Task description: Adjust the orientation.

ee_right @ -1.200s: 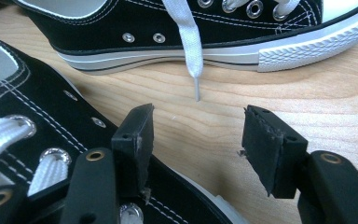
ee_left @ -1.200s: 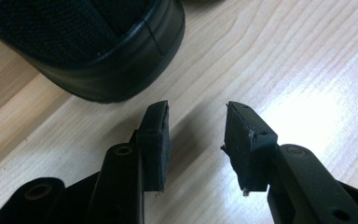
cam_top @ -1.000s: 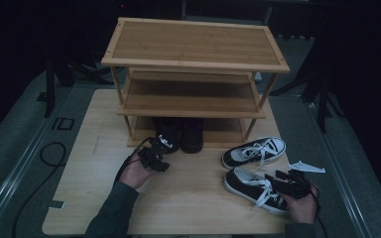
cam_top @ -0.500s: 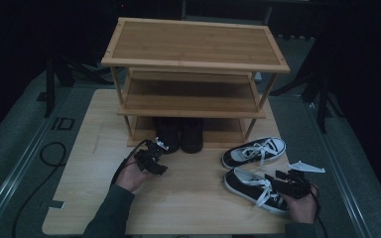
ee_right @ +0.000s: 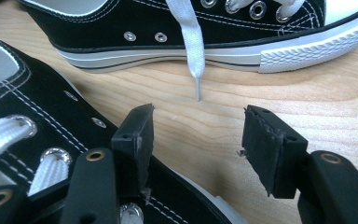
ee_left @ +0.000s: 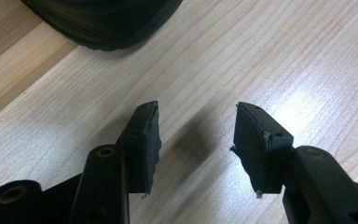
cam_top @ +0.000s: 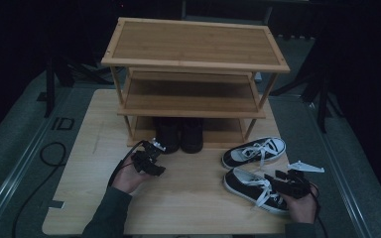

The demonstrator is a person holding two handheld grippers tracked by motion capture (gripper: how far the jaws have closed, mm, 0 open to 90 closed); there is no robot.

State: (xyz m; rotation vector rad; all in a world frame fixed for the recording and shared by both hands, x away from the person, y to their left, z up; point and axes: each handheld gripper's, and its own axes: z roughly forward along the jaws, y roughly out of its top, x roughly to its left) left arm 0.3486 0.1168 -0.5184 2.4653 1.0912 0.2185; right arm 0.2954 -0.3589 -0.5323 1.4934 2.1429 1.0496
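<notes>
A pair of black shoes (cam_top: pixel 180 135) stands on the bottom shelf of the bamboo rack (cam_top: pixel 193 44). My left gripper (cam_top: pixel 155 147) is just in front of them, a little to their left. Its jaws have just been opening and it is open, with bare table between the pads (ee_left: pixel 196 140); a black toe (ee_left: pixel 102 23) lies ahead. Two black-and-white sneakers lie at the right: the far one (cam_top: pixel 254 151) and the near one (cam_top: pixel 250 186). My right gripper (cam_top: pixel 274 177) hovers open over the near sneaker (ee_right: pixel 37 107), facing the far sneaker (ee_right: pixel 214 28).
The wooden table (cam_top: pixel 193 208) has bare room between the two hands. The three-tier rack takes up the back half, its middle shelf (cam_top: pixel 188 96) bare. A black cable (cam_top: pixel 49 153) loops on the floor at the left.
My left gripper has drawn back slightly from the black shoes toward the table's front. The right hand and both sneakers have kept still.
</notes>
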